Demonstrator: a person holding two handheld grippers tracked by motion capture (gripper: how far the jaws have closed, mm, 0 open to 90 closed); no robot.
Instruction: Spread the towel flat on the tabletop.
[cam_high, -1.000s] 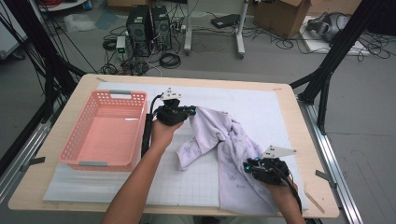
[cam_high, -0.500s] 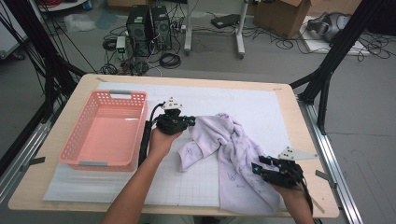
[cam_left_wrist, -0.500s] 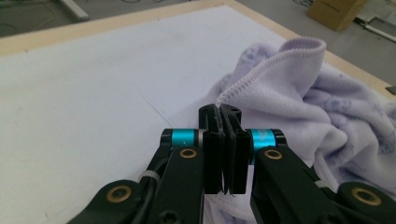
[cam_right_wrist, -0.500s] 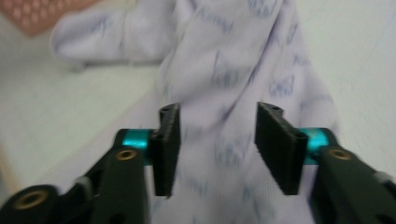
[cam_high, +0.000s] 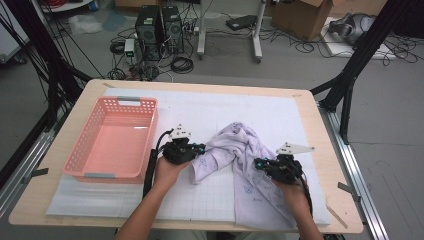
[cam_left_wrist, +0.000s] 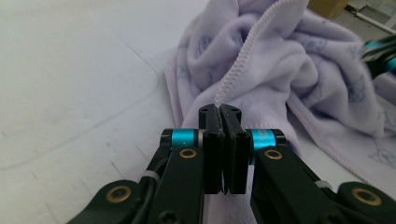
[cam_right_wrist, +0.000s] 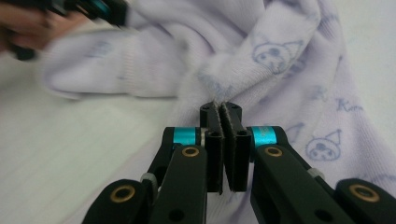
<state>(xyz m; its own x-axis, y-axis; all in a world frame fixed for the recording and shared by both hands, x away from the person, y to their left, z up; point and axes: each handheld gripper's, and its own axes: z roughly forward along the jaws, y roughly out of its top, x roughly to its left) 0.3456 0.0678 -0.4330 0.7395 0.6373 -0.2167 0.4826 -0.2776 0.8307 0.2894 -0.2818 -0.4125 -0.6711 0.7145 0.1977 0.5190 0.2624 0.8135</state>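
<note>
My left gripper (cam_left_wrist: 219, 108) has its jaws pressed together on the stitched hem of the lilac towel (cam_left_wrist: 280, 65), the corded edge running up and away from the pinch point, so I have that edge clamped rather than just touched. My right gripper (cam_right_wrist: 220, 106) is the same: its jaws have just been closing, and they now meet on a small tuft of the towel's printed terry, with the fabric bunching right at the tips. Seen from above, the left gripper (cam_high: 181, 148) sits at the towel's left flap, and the right gripper (cam_high: 280, 166) is over the long part that trails toward the near edge of the table (cam_high: 320, 125). The towel (cam_high: 240, 150) lies crumpled on the white mat (cam_high: 210, 110), humped in the middle between my two hands, well apart from the pink basket (cam_high: 115, 102) at the left. I judge this to be the step of taking hold at two points before spreading or folding. The next move, I think, calls for lifting and drawing my hands apart evenly, keeping both pinches firm so the hem does not slip, and watching that the heaped middle opens out instead of twisting.
</note>
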